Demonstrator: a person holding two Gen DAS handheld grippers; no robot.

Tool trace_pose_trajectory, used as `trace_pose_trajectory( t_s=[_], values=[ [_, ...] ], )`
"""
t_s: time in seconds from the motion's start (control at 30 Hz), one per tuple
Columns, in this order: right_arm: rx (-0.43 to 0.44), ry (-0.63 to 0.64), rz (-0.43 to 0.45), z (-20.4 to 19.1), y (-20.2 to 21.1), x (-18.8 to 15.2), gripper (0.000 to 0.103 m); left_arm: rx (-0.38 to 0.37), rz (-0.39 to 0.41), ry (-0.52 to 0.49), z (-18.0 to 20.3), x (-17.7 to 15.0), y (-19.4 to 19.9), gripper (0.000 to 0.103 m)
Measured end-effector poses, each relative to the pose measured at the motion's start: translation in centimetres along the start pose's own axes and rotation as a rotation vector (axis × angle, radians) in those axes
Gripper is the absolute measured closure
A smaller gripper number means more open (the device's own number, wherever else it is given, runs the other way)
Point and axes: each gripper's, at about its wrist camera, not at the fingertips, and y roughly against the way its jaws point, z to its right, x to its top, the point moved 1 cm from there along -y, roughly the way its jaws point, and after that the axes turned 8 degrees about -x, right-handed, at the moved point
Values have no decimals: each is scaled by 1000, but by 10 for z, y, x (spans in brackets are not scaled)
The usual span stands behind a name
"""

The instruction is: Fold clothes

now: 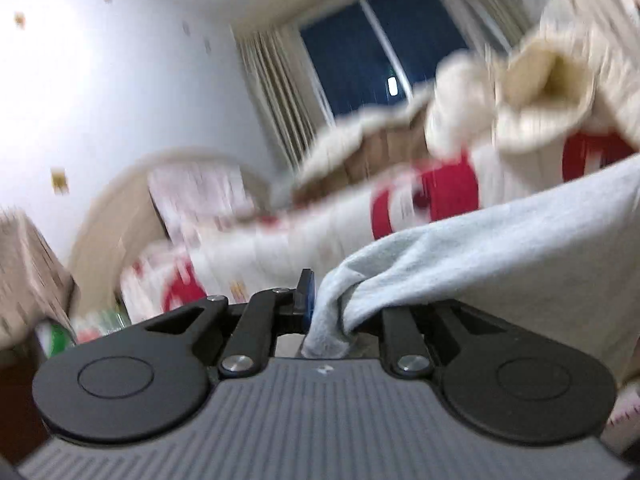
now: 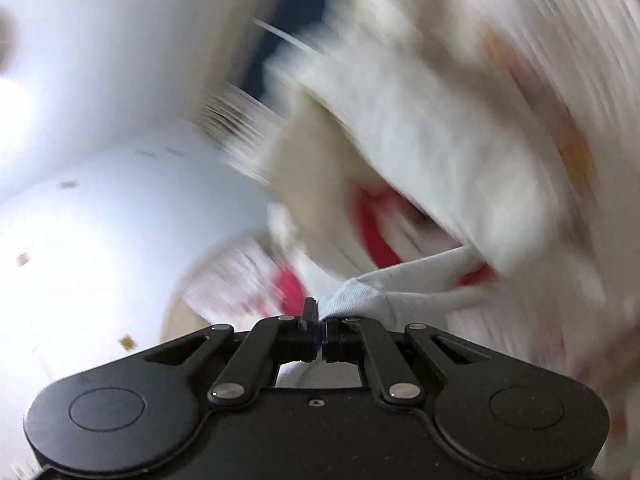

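Both my left gripper (image 1: 320, 304) and right gripper (image 2: 320, 322) clamp the pale garment (image 1: 500, 248); I'd keep it taut and level.

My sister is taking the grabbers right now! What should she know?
Left gripper: shut on the pale grey cloth, which drapes off to its right.
Right gripper: shut on a corner of the same kind of pale grey cloth.
Both point up toward the window and walls, and the pictures are blurred by motion.
A red and white bedcover lies behind.
Done: both ends gripped and lifted.
Left: no fold shows yet. Probably lay it flat, then fold.
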Motion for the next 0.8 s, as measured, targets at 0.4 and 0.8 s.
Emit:
trace_pose_trajectory(
  t_s=[0.4,0.8],
  values=[
    [-486,184,-579,123,105,-138,101,-317,-597,42,83,-223,66,84],
    [-734,313,-861,206,73,-149,100,-381,-888,99,132,-328,61,86]
  ],
)
